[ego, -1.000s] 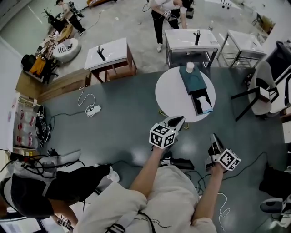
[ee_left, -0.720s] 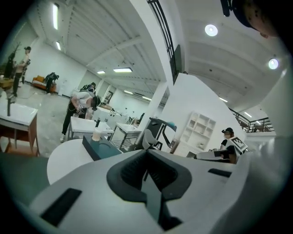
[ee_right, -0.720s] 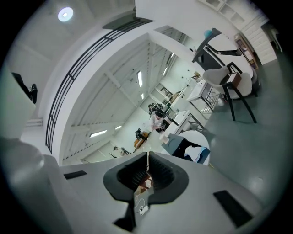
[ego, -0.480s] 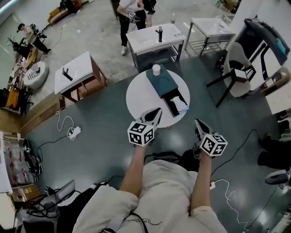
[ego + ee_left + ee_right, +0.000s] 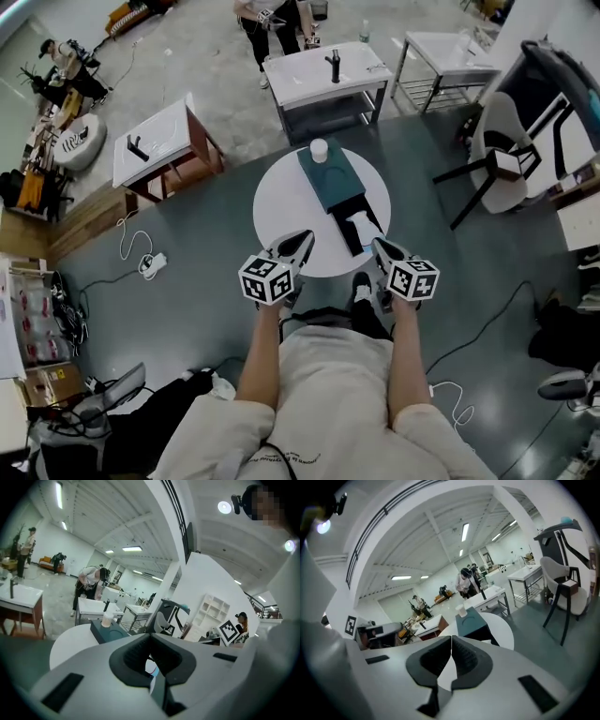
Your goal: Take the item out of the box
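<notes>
The left tongs (image 5: 300,239) hang over the near rim of the table (image 5: 279,211), jaws together and empty, just left of the box (image 5: 330,183) and not touching it. The box lies lengthwise away from the person. Its teal sleeve takes the far half, and a dark tray (image 5: 347,246) is slid out toward the near edge. The item (image 5: 360,228) rests in that tray, white with a pale blue corner and apparently lying flat; what it is cannot be told. A cup (image 5: 319,150) stands on the far end of the sleeve. The right tongs (image 5: 378,244) sit at the tray's near right corner, jaws also pressed together with nothing between them.

The step in hand looks like the approach, so the jaws need to part before anything else. Since the right tongs are nearest the item, they are the natural pick. They should open wide first, come down over one edge of the item rather than its flat face, then close and lift straight up, clear of the tray walls. The left tongs would serve best pressing on the sleeve's near end, so the light box does not slide or rise with the item. They should stay well short of the cup, which could topple if the box is jolted.
</notes>
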Action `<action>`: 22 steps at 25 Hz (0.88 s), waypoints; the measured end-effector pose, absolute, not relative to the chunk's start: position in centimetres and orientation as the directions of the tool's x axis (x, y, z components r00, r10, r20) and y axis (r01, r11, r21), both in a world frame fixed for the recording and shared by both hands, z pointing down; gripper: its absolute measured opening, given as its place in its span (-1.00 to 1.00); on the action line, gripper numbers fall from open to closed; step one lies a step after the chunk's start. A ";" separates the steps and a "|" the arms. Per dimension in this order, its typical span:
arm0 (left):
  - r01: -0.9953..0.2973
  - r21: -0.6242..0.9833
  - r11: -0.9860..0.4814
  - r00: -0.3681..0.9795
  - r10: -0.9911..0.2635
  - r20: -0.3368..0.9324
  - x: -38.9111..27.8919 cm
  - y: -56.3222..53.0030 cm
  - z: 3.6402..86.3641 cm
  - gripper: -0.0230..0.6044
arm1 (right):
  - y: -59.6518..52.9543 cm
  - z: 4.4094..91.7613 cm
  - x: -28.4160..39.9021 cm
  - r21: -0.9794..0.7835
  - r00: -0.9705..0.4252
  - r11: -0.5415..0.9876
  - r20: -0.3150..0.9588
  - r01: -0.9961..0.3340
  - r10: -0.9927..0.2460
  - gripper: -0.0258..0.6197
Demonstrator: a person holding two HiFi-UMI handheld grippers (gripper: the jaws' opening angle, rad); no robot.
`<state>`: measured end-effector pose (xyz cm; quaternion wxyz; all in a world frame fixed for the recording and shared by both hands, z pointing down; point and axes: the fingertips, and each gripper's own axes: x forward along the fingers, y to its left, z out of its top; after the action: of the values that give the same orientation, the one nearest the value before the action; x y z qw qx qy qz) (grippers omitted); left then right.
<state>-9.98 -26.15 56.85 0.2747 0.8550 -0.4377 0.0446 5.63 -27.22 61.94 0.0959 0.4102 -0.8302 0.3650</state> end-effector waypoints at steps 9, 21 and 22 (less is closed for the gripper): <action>-0.908 0.361 -0.212 0.374 -0.797 0.474 -12.0 -31.7 60.9 -0.86 | -35.3 70.0 6.0 -0.492 -0.670 0.459 0.596 -0.740 -0.442 -0.80; -0.941 0.324 0.100 0.111 -0.811 0.574 -13.4 -32.8 65.8 -0.86 | -42.0 78.2 6.1 -0.341 -0.570 0.567 0.769 -0.750 -0.291 -0.80; -0.941 0.317 0.117 0.094 -0.811 0.578 -13.4 -32.8 66.0 -0.86 | -42.3 78.6 6.1 -0.333 -0.564 0.568 0.772 -0.753 -0.294 -0.79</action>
<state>-13.44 -32.80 65.96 0.3388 0.6574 -0.6661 0.0962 6.07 -42.31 78.57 0.3401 0.3202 -0.8175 0.3369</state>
